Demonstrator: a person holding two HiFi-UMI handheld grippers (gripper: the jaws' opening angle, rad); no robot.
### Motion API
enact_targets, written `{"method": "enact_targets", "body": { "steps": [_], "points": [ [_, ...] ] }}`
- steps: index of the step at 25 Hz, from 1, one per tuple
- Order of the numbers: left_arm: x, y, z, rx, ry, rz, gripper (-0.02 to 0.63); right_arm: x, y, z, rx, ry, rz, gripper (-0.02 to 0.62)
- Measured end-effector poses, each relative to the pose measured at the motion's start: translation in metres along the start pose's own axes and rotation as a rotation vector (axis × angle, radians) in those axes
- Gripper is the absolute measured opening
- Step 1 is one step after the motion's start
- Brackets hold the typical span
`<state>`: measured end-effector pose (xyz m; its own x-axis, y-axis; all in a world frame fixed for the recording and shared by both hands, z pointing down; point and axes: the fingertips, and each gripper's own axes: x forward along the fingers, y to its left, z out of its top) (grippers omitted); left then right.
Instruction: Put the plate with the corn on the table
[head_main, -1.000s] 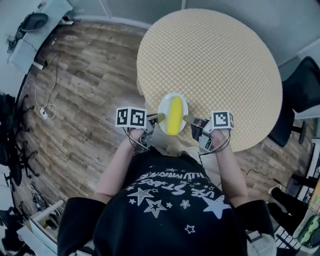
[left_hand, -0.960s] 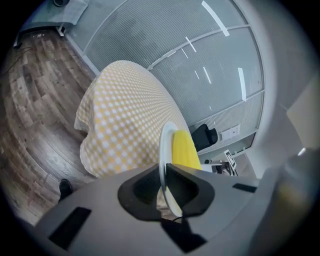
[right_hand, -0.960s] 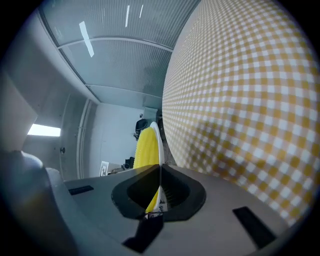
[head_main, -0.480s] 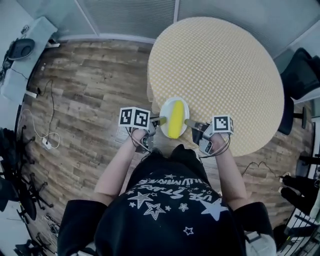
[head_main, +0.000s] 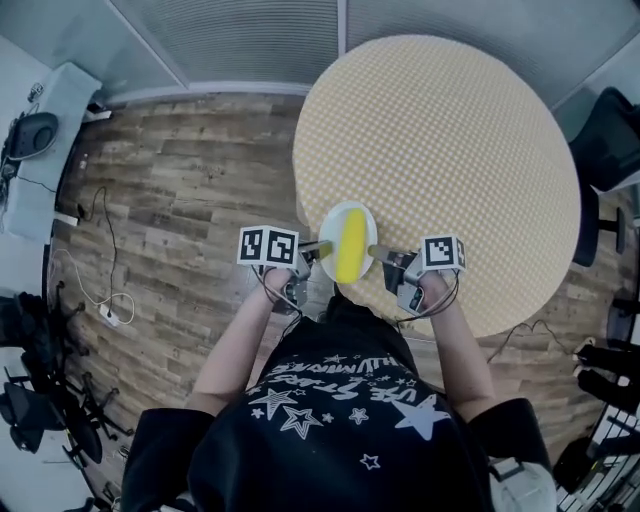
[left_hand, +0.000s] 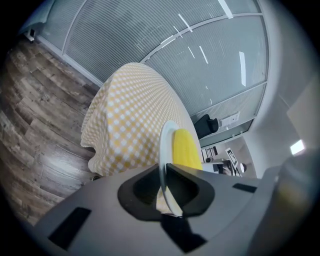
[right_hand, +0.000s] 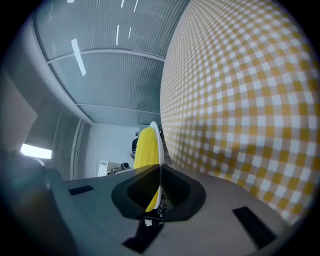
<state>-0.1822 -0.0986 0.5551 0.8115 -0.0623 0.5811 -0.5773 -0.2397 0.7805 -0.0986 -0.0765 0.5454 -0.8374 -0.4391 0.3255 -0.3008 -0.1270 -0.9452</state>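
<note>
A white plate (head_main: 361, 216) carries a yellow corn cob (head_main: 350, 245) and hangs over the near edge of the round table (head_main: 440, 140) with its yellow checked cloth. My left gripper (head_main: 318, 247) is shut on the plate's left rim, my right gripper (head_main: 378, 250) on its right rim. In the left gripper view the plate (left_hand: 163, 145) stands edge-on between the jaws with the corn (left_hand: 186, 149) beside it, where my left gripper (left_hand: 163, 180) pinches it. The right gripper view shows the plate (right_hand: 159, 150) and corn (right_hand: 147, 147) clamped by my right gripper (right_hand: 159, 187).
Wooden floor (head_main: 180, 200) spreads left of the table, with cables (head_main: 100, 300) lying on it. A white desk (head_main: 35, 150) stands at the far left. Dark chairs (head_main: 615, 120) stand at the right. A glass wall (left_hand: 150, 35) lies behind the table.
The plate and both grippers have drifted slightly farther over the table's near edge as the person steps closer. Both grips are unchanged.
</note>
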Motion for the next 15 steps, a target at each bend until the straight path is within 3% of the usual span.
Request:
{"method": "enact_targets", "body": {
  "steps": [5,15],
  "points": [
    [0.018,-0.006,0.057,0.04,0.015,0.008,0.035,0.003,0.002,0.056,-0.001,-0.047,0.022,0.034],
    [0.031,-0.014,0.095,0.087,0.069,-0.026,0.035,-0.002,0.012,0.091,-0.006,-0.127,-0.003,0.034]
  ]
}}
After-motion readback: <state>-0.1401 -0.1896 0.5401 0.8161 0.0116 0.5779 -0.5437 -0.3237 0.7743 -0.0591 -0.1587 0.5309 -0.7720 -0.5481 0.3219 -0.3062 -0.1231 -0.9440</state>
